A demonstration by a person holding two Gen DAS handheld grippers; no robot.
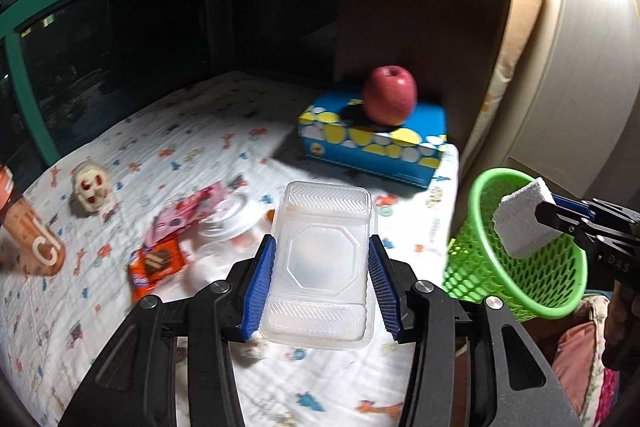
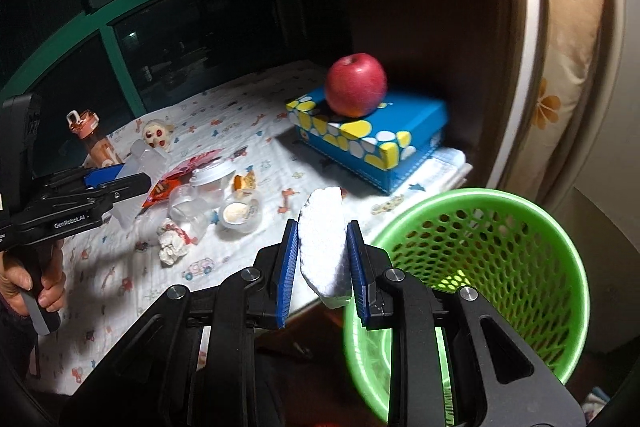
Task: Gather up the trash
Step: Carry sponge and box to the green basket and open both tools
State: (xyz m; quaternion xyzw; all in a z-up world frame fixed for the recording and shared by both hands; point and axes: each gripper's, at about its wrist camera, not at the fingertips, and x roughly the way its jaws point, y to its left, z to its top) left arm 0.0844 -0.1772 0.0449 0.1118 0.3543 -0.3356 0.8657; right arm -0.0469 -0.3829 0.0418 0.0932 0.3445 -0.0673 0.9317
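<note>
My left gripper [image 1: 322,245] is shut on a clear plastic food box [image 1: 320,267], held above the patterned cloth. My right gripper [image 2: 322,231] is shut on a white foam block [image 2: 323,247]. In the left wrist view the same foam block [image 1: 524,219] hangs over the rim of the green mesh bin [image 1: 516,247]. The bin [image 2: 480,259] stands just right of my right gripper, off the table edge. Loose trash lies on the cloth: an orange snack wrapper [image 1: 158,265], a pink wrapper [image 1: 180,215], a crumpled paper ball [image 2: 172,239] and clear plastic cups [image 2: 192,215].
A red apple [image 1: 390,95] rests on a blue spotted box [image 1: 372,143] at the back right. An orange bottle [image 1: 28,223] and a small skull toy [image 1: 92,189] sit at the left. A hand [image 2: 36,287] holds the left gripper's handle. Dark windows lie behind.
</note>
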